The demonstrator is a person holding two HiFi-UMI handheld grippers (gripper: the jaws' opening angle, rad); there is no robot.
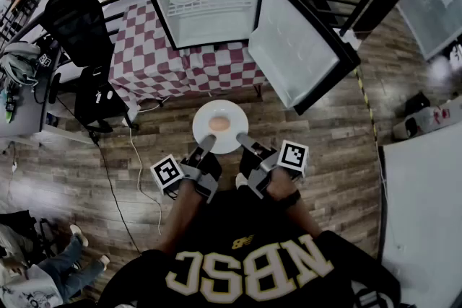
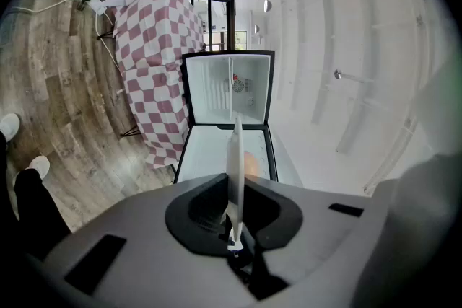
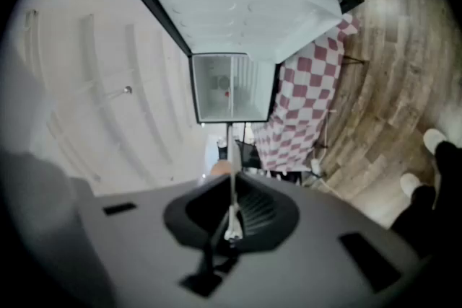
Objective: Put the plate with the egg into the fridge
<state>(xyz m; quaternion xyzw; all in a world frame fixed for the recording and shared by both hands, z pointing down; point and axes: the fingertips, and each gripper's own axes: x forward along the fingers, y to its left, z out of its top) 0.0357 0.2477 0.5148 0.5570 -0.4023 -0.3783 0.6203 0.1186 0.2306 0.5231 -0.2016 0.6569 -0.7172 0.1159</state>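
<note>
Plate [image 1: 205, 114] with egg [image 1: 219, 123] | you hold it up off the floor, left gripper [image 1: 208, 143] and right gripper [image 1: 242, 141] each clamped on its near rim | fridge [image 1: 209, 31] ahead, door [image 1: 292, 47] open | left to do: carry it forward, set it on a shelf [image 1: 220, 2], let go

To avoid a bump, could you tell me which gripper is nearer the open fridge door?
Right. The right gripper clamps the plate just short of the fridge door, to its left; the left gripper clamps it farther left.
</note>
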